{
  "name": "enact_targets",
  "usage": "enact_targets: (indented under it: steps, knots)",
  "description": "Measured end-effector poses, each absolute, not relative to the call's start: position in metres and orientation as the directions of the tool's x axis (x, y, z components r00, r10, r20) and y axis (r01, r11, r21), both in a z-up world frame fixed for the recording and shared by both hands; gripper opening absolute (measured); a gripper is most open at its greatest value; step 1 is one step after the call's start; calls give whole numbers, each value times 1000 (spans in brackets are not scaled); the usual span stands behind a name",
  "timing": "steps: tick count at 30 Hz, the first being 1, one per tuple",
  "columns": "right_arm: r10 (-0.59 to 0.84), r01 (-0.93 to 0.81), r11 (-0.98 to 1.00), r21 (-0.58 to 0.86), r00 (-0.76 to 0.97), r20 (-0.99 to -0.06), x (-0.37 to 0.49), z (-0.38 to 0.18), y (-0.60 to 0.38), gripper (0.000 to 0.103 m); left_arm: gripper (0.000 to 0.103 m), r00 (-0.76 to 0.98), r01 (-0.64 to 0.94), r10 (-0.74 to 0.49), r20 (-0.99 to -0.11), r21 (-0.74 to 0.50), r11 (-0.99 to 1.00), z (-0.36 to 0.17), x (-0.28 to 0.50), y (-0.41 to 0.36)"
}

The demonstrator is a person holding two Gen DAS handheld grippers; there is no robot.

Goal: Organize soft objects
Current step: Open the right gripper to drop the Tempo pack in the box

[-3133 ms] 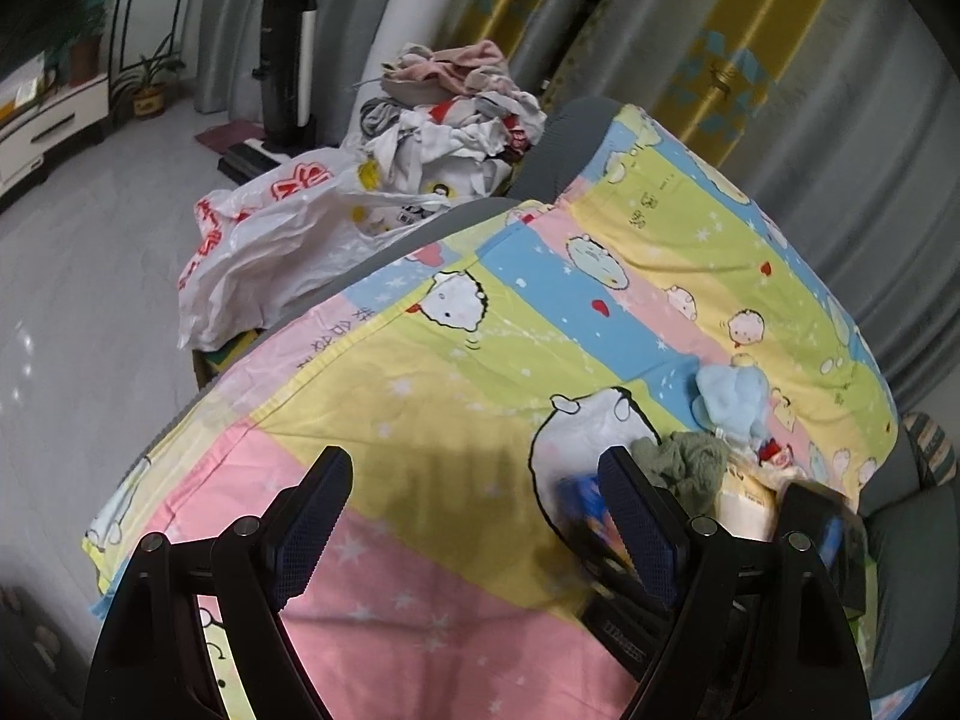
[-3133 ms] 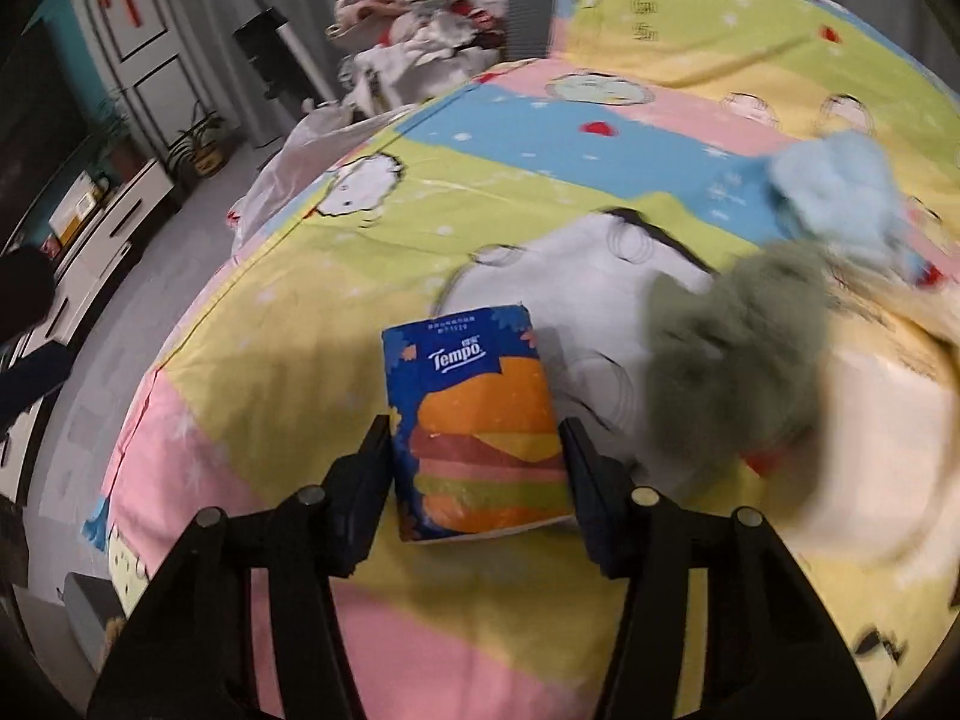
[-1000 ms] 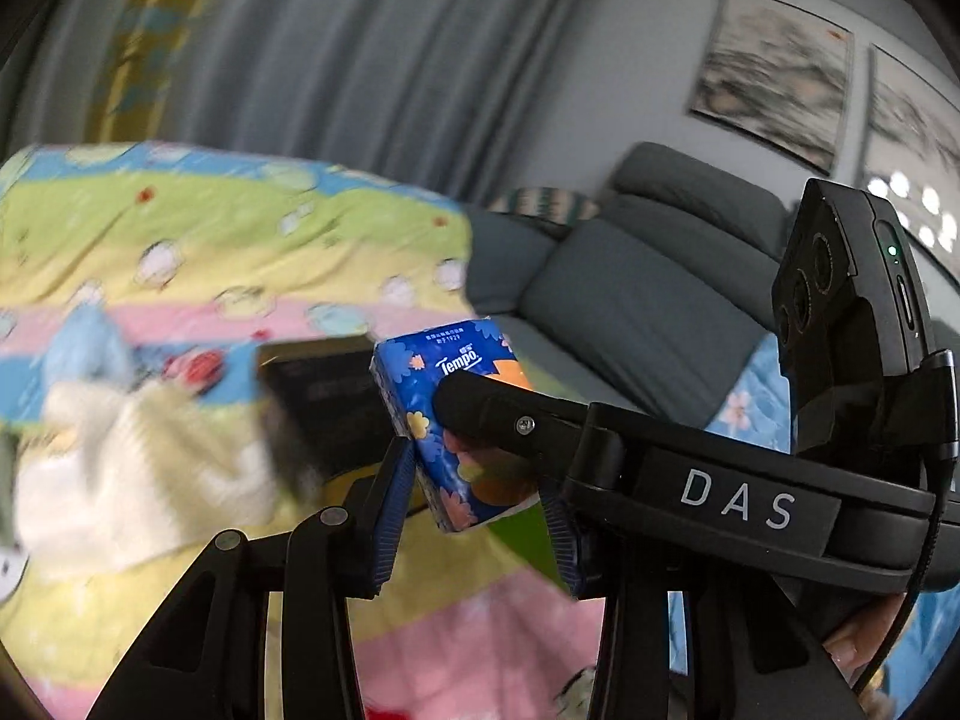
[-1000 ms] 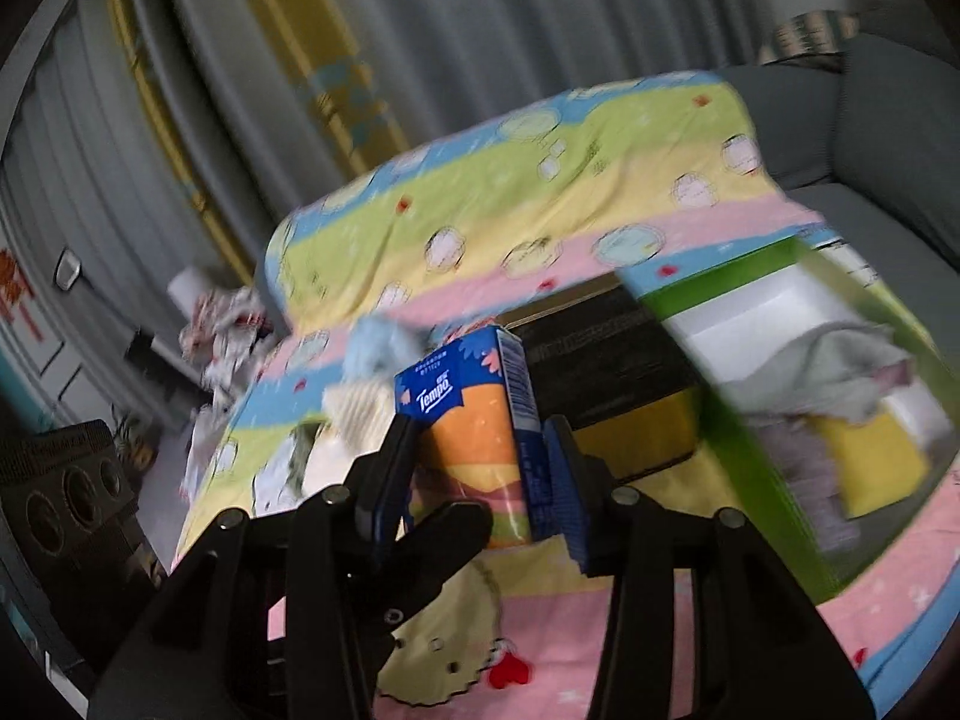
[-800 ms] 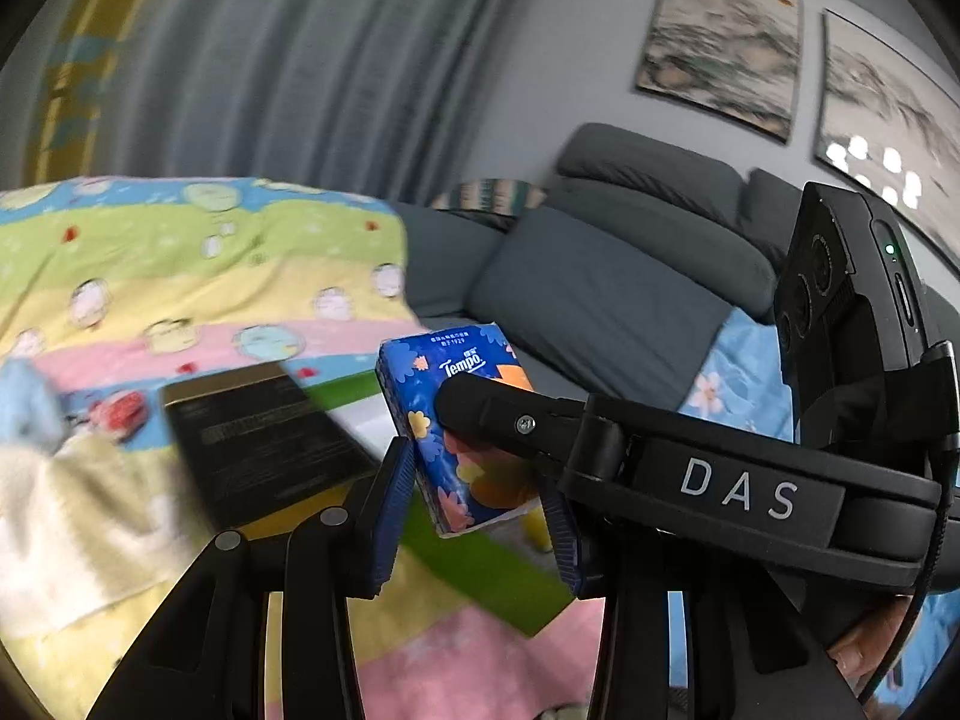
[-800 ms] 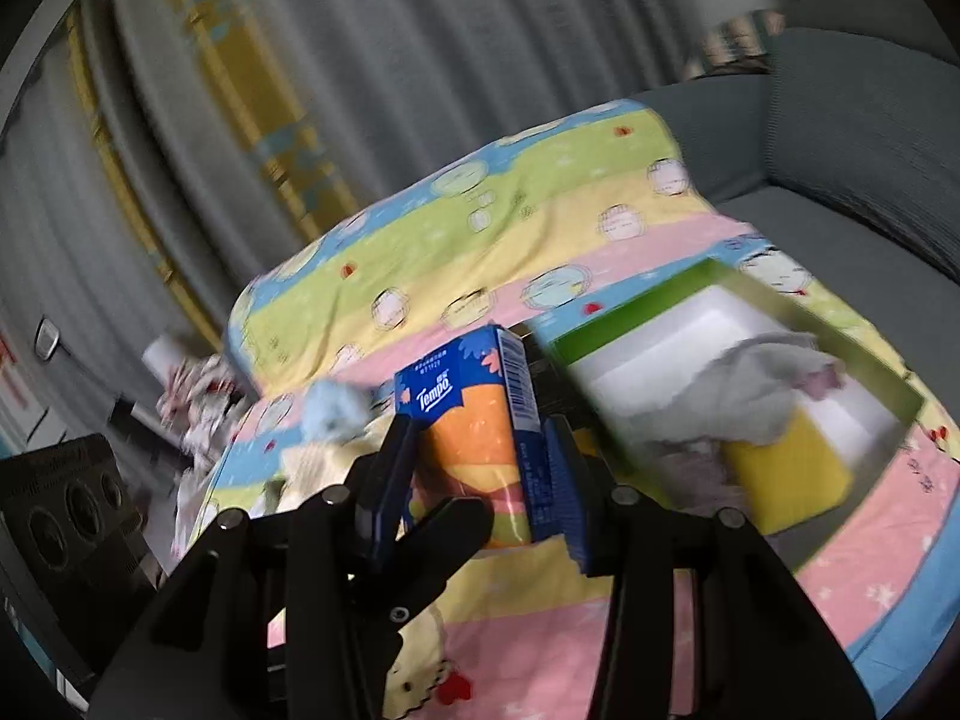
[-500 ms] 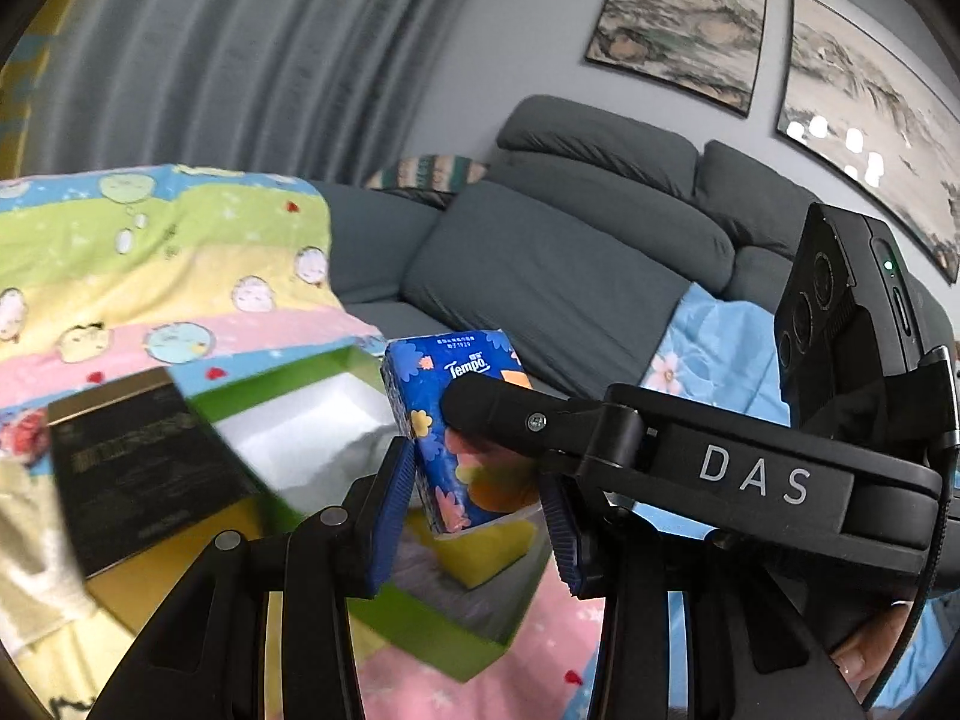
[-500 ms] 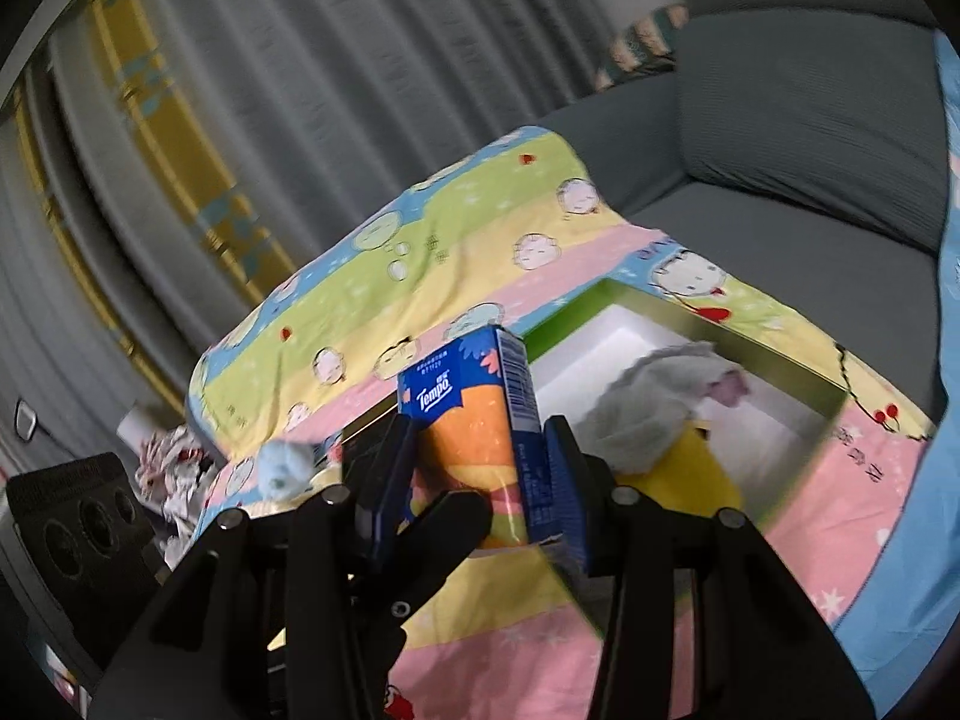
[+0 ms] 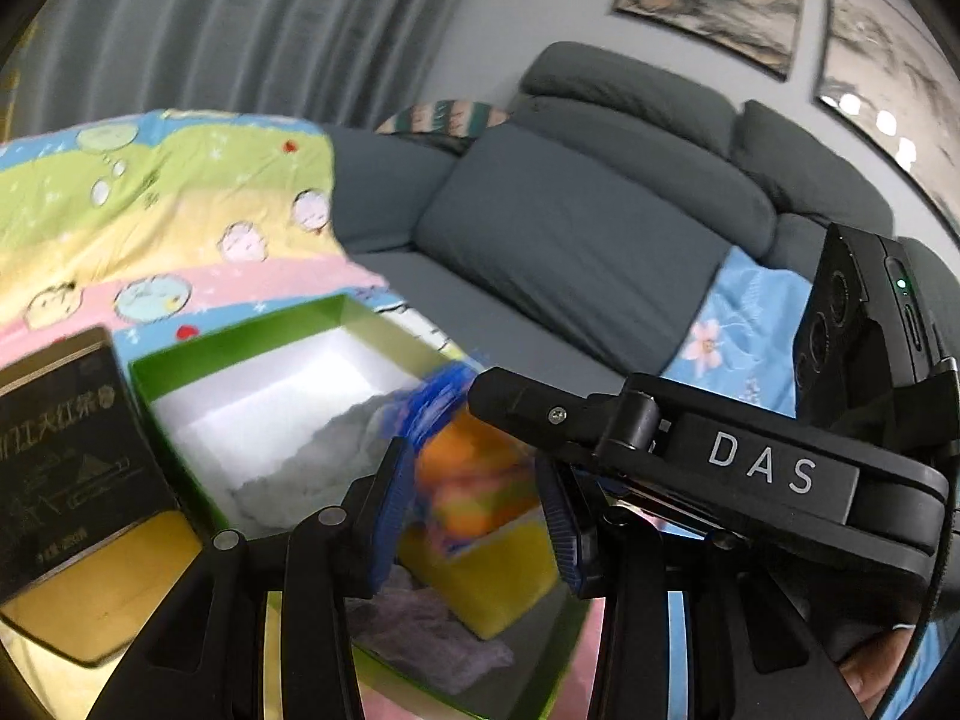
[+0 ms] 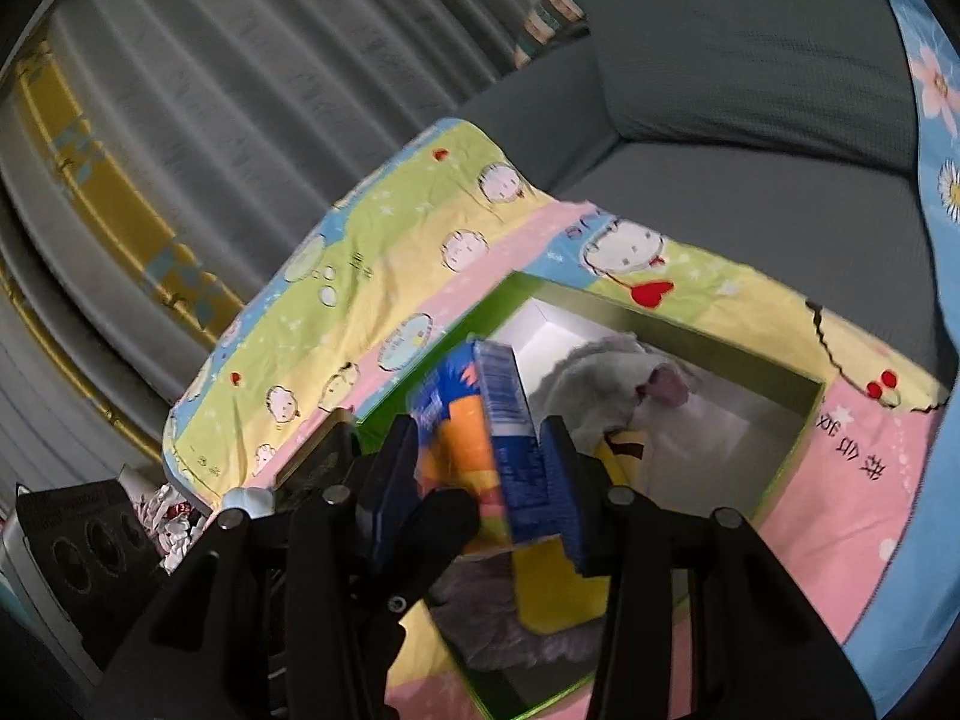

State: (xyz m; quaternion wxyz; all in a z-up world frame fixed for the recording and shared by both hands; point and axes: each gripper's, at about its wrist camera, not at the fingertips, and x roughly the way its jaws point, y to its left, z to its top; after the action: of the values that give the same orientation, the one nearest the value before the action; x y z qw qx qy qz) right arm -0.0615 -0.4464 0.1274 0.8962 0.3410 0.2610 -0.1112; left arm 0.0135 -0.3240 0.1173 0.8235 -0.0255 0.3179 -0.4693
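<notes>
Green cardboard walls of the open box [image 10: 792,420] frame a white floor, and the box lies on the cartoon-print sheet [image 10: 372,276] that covers the sofa. In the right wrist view its far corner sits at centre and its near rim runs to the lower middle of the frame. The far half of the floor is bare and white. The near half is filled by a grey-white cloth [image 10: 600,378], a yellow soft thing [image 10: 552,588] and a pale purple cloth [image 10: 498,624].

The tissue pack [image 10: 480,438], blue and orange, hangs blurred and tilted just over the near part of the box. The right gripper [image 10: 480,474] has its jaws against the pack's two sides. They have just been closing a little, with the pack between them. The left gripper [image 9: 474,498] frames the same pack [image 9: 462,468] from the other side. Its jaws stand close to the pack, but blur hides whether they press on it.

In the left wrist view a black tin lid [image 9: 66,456] lies against the box's left wall at the left edge of the frame. The right gripper's black body [image 9: 720,462] crosses the right half. The grey sofa cushions [image 9: 570,222] rise behind the box at upper centre.
</notes>
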Motion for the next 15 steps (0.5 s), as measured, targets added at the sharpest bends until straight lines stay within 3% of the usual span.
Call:
enact_targets:
  steps: [7,8,10,13,15]
  knots:
    - [-131,476,755,451,784,-607,-60,126,-447,43,45,373,748,-756,-538,-308,588,113,7,-322]
    - [-141,482,754,446,782,-607,-61,127,-447,44,48,380,749,-753,-537,-299,591,115,4,-319]
    - [-158,489,757,433,781,-604,-65,130,-447,48,67,391,745,-756,-525,-302,595,122,1,-307]
    - [-169,481,765,428,791,-587,-71,136,-442,55,80,430,718,-750,-504,-312,621,134,0,-286]
    - [-173,474,774,420,796,-579,-73,141,-438,60,81,457,693,-738,-496,-322,645,142,0,-265]
